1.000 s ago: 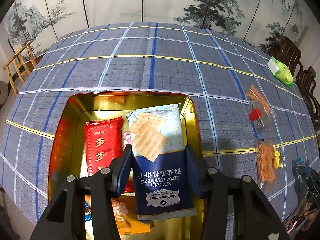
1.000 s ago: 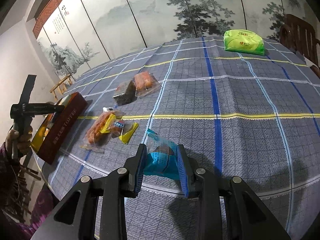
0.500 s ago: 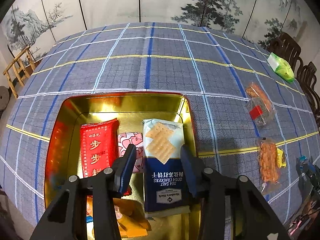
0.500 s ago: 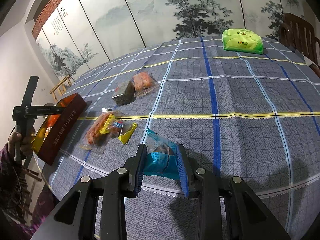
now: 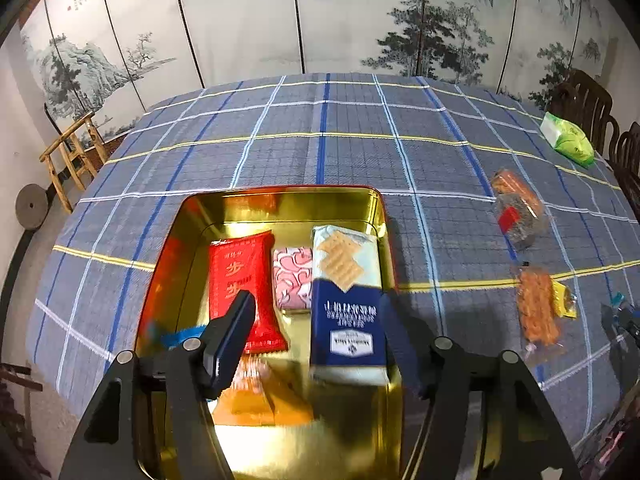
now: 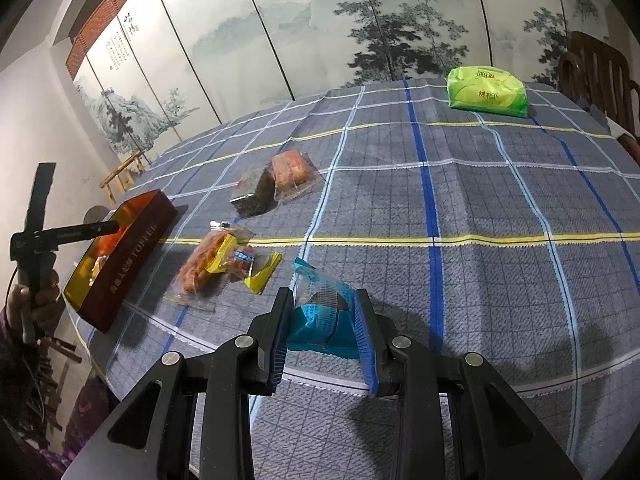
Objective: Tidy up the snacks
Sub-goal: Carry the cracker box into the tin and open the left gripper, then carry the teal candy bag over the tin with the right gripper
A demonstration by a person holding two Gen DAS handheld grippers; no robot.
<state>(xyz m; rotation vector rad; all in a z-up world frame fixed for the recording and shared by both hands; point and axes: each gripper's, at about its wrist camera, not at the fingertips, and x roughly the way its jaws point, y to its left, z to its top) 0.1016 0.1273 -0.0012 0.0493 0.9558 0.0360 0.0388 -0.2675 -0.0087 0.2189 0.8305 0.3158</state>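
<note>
my left gripper (image 5: 316, 332) stands wide over the gold tin (image 5: 288, 200) — its jaws have just been opening, and the soda cracker pack (image 5: 346, 296) lies flat between them on the tin floor, against the right wall, no pad touching it. just left of it sit a pink wrapped snack (image 5: 292, 278) and a red packet (image 5: 240, 280), with an orange packet (image 5: 260, 400) nearer to me. i judge this release is done, so the thing now is to lift the gripper straight out without clipping the pack or the tin's right rim.

my right gripper (image 6: 324, 332) is clamped narrow on a blue snack packet (image 6: 324, 316) at the near edge of the tabletop (image 6: 480, 200). i think that one goes next — carry it left to the tin, keep the grip steady since the wrapper is slick and soft, and set it in the bare far part of the tin rather than on top of the others.

a little farther out on the cloth, an orange-and-yellow snack bag (image 6: 216, 260) lies nearest the tin, then a dark-and-orange clear pack (image 6: 276, 184) beyond it. far right, well apart from all this, sits a green pack (image 6: 486, 92). i'd take the loose ones nearest first.
</note>
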